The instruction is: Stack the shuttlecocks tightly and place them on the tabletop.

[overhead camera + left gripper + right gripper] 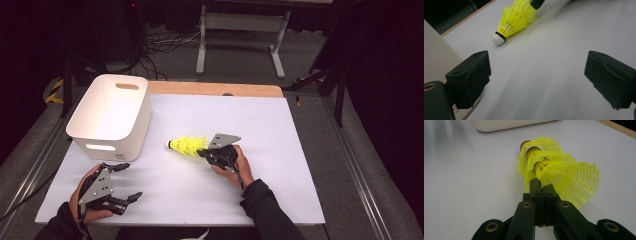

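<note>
We are pinching the stack of yellow shuttlecocks by its thin skirt edge in the right gripper, jaws clamped, beside the white bin. The mesh could be slipping or the stack separating. The left gripper is idling, jaws apart.

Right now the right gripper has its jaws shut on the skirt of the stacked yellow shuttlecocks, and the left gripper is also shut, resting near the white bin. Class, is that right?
Not quite. The left gripper is open, its jaws standing wide apart in the left gripper view. The rest holds: the right gripper is shut on the yellow shuttlecocks, and the white bin sits nearby.
</note>
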`<state>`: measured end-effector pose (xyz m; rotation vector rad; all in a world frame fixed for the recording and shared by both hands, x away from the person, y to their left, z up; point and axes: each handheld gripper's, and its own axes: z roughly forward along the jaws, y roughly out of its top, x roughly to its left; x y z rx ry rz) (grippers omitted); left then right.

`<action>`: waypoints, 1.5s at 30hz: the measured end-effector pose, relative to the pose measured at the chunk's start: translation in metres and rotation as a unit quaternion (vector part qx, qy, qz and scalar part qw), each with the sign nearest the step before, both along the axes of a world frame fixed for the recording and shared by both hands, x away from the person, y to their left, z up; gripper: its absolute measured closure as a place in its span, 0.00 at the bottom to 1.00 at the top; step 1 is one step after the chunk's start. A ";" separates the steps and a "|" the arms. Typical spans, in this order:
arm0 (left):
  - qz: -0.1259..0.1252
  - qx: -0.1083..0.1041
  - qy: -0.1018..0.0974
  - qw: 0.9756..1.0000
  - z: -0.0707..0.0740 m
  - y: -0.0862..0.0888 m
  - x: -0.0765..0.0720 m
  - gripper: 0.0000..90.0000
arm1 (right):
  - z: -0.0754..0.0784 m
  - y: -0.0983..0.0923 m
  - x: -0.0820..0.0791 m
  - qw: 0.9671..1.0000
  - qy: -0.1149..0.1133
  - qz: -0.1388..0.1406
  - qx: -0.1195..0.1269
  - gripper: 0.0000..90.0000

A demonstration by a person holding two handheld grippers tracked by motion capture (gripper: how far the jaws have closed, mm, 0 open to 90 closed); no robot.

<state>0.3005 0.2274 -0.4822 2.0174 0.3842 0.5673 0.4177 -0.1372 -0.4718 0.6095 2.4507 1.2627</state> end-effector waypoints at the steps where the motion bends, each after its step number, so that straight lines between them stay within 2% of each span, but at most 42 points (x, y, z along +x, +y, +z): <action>1: 0.000 0.000 0.000 1.000 0.000 0.000 0.000 0.08 | 0.000 0.001 0.000 1.000 0.002 0.000 0.001 0.99; 13: -0.002 0.000 0.002 1.000 -0.001 -0.001 0.000 0.08 | -0.005 0.005 0.004 1.000 0.014 -0.001 -0.005 0.97; 20: -0.003 0.000 0.003 1.000 -0.001 -0.001 0.001 0.09 | -0.006 0.006 0.004 1.000 0.026 0.002 0.002 0.96; 27: -0.002 -0.002 0.001 1.000 0.000 0.000 0.000 0.09 | -0.007 0.006 0.005 1.000 0.028 0.002 -0.001 0.90; 30: -0.003 0.000 0.002 1.000 0.000 0.000 0.000 0.09 | -0.008 0.008 0.005 1.000 0.026 -0.002 -0.009 0.82; 38: -0.003 -0.003 0.001 1.000 0.000 0.001 -0.001 0.09 | -0.007 0.006 0.004 1.000 0.025 -0.011 -0.006 0.64; 42: -0.002 -0.005 0.000 1.000 0.000 0.002 -0.001 0.09 | -0.004 0.004 0.002 1.000 0.021 -0.015 -0.008 0.52; 43: -0.002 -0.005 0.000 1.000 0.000 0.002 -0.001 0.09 | -0.004 0.004 0.002 1.000 0.021 -0.015 -0.008 0.52; 45: -0.003 -0.003 -0.001 1.000 0.001 0.001 -0.001 0.09 | 0.003 0.002 -0.004 1.000 0.011 -0.016 -0.010 0.47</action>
